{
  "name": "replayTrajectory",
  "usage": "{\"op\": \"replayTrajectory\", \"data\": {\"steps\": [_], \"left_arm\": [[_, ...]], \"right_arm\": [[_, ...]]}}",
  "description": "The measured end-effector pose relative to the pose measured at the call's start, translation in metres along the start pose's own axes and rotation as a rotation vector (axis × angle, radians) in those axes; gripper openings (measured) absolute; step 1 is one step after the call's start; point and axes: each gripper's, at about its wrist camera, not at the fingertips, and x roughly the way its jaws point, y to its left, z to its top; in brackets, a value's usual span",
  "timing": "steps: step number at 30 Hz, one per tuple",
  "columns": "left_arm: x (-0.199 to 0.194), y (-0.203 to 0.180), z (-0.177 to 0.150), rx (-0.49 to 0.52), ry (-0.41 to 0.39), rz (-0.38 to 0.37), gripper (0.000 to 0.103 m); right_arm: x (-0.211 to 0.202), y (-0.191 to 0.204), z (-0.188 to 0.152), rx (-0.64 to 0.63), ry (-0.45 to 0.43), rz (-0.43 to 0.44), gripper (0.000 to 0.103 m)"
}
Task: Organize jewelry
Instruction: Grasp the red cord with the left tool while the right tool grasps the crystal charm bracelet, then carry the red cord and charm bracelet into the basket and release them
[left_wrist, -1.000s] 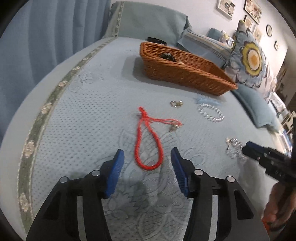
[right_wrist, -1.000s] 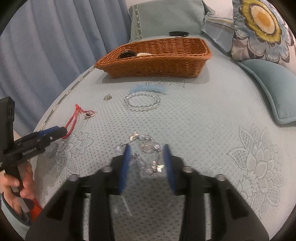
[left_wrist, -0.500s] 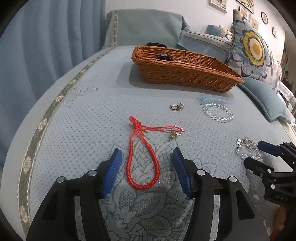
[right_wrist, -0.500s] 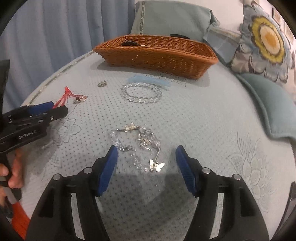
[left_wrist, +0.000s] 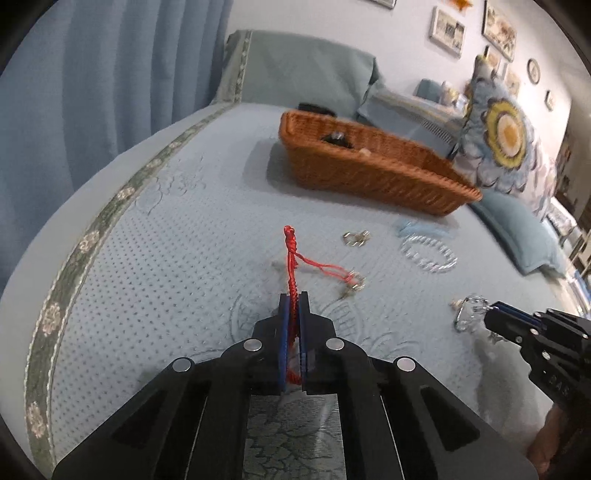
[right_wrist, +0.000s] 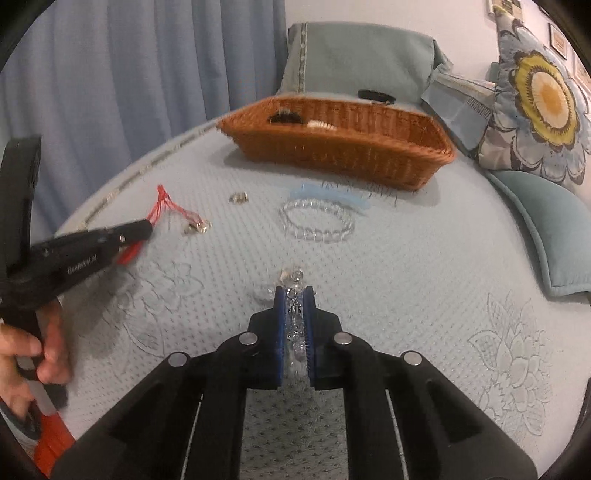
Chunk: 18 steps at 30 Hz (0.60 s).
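My left gripper (left_wrist: 294, 301) is shut on a red cord bracelet (left_wrist: 291, 258); its knotted end stands up ahead of the jaws and its thin strands trail right to a small charm (left_wrist: 352, 282). My right gripper (right_wrist: 294, 295) is shut on a silver crystal charm bracelet (right_wrist: 293, 280). A brown wicker basket (left_wrist: 369, 173) stands farther back on the bed with a dark item and a pale item inside. A clear bead bracelet (right_wrist: 317, 221), a light blue comb-like piece (right_wrist: 332, 194) and a small metal ring pair (right_wrist: 238, 198) lie on the bedspread.
The light blue bedspread (right_wrist: 424, 258) has a green patterned border (left_wrist: 74, 258) along its left edge, beside blue curtains (left_wrist: 92, 74). Pillows, one with a large flower print (right_wrist: 543, 99), lie at the back right. A black item (right_wrist: 376, 96) lies behind the basket.
Both grippers were open around their bracelets; both have closed on them. The red bracelet's loop is now pinched narrow and raised. The silver bracelet is bunched between the right jaws.
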Motion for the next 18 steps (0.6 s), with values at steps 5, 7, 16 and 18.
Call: {"op": "replayTrajectory", "data": {"steps": [5,7,16,18], "left_arm": [[-0.016,-0.007,0.003,0.003,-0.059,-0.055,0.002],[-0.023,-0.01,0.005,0.002,-0.085,-0.076,0.002],[-0.036,-0.02,0.01,0.029,-0.121,-0.108,0.002],[-0.038,-0.021,0.013,0.033,-0.122,-0.112,0.002]], "right_arm": [[-0.018,-0.008,0.011,0.033,-0.062,0.008,0.007],[-0.024,-0.01,0.014,0.045,-0.082,0.016,0.007],[-0.035,-0.016,0.022,0.08,-0.127,0.038,0.007],[-0.037,-0.017,0.025,0.086,-0.137,0.04,0.007]]}}
